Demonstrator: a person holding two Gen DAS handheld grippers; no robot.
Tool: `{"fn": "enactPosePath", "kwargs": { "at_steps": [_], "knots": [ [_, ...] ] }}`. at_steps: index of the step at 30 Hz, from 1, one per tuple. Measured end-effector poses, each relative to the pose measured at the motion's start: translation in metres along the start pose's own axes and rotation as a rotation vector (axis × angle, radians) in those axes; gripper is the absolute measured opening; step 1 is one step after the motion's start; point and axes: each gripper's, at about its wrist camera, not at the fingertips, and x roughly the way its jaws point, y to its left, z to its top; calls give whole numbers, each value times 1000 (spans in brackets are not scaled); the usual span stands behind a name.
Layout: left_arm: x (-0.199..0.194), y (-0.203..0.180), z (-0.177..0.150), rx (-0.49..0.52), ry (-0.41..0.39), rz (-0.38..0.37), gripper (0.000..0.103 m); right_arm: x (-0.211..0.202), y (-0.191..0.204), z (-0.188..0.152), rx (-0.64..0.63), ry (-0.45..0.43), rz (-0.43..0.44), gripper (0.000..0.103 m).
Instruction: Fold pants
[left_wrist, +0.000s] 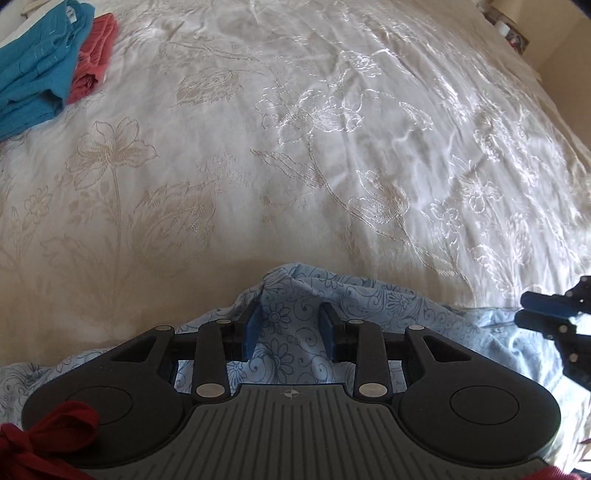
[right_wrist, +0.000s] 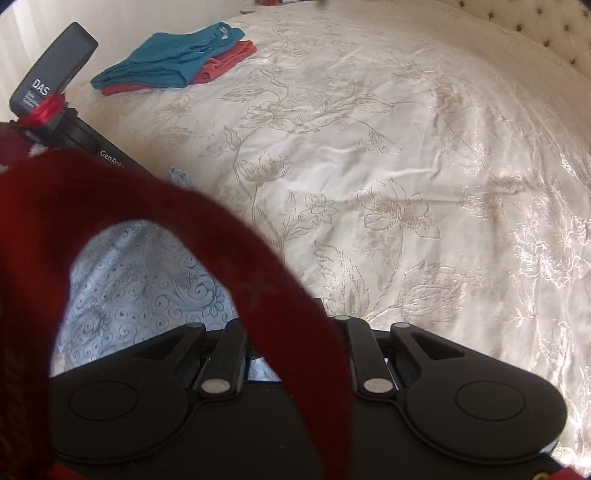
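Left wrist view: left hand-held gripper (left_wrist: 291, 332), blue pads (left_wrist: 253, 330) set apart with a bunched ridge of the light blue patterned pants (left_wrist: 291, 295) between them, apparently pinched. Pants lie at the near edge of the bed, on a white bedspread (left_wrist: 295, 147) stitched with flowers. Right hand-held gripper (left_wrist: 543, 312) shows at the right edge, its fingers close together over the same pants; whether it grips the fabric cannot be told. Right wrist view: a red strap (right_wrist: 258, 277) hides the fingertips. Folded teal garment (right_wrist: 166, 61) on a red garment (right_wrist: 225, 62), far corner of the bed, well apart.
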Motion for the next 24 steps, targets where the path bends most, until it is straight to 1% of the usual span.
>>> {"fn": "enactPosePath", "kwargs": {
  "at_steps": [3,5,6,11,12,13,14,15,16,18,20,21,23,24],
  "knots": [
    [0,-1,-1,3,0,3,33,-1,-9,-9,-63,51,40,22],
    [0,0,-2,-5,1,-1,33,2,-10,-14,-104,80,51,23],
    [0,1,-1,-7,4,-2,33,5,-9,-15,-123,87,61,27],
    [0,2,0,-4,11,-2,33,10,-5,-12,-183,96,113,29],
    [0,2,0,-5,11,-1,33,11,-3,-12,-195,103,119,26],
    [0,2,0,-5,11,-1,33,10,-2,-14,-204,105,126,19],
    [1,1,0,-5,10,1,33,9,-1,-15,-209,103,136,8],
    [1,1,0,-5,10,1,33,7,2,-15,-210,98,140,8],
    [0,1,0,-5,10,0,33,3,3,-15,-207,87,130,7],
    [1,1,0,-7,10,-1,33,-6,0,-17,-188,50,57,7],
    [2,1,0,-4,11,-2,33,-3,-10,-16,-120,51,-6,6],
    [2,1,0,-1,12,-1,33,0,-14,-16,-89,59,-10,6],
    [1,0,0,4,17,1,33,6,-13,-17,-66,69,0,6],
    [0,0,1,5,20,0,33,9,-12,-16,-60,75,3,9]
  ]
}}
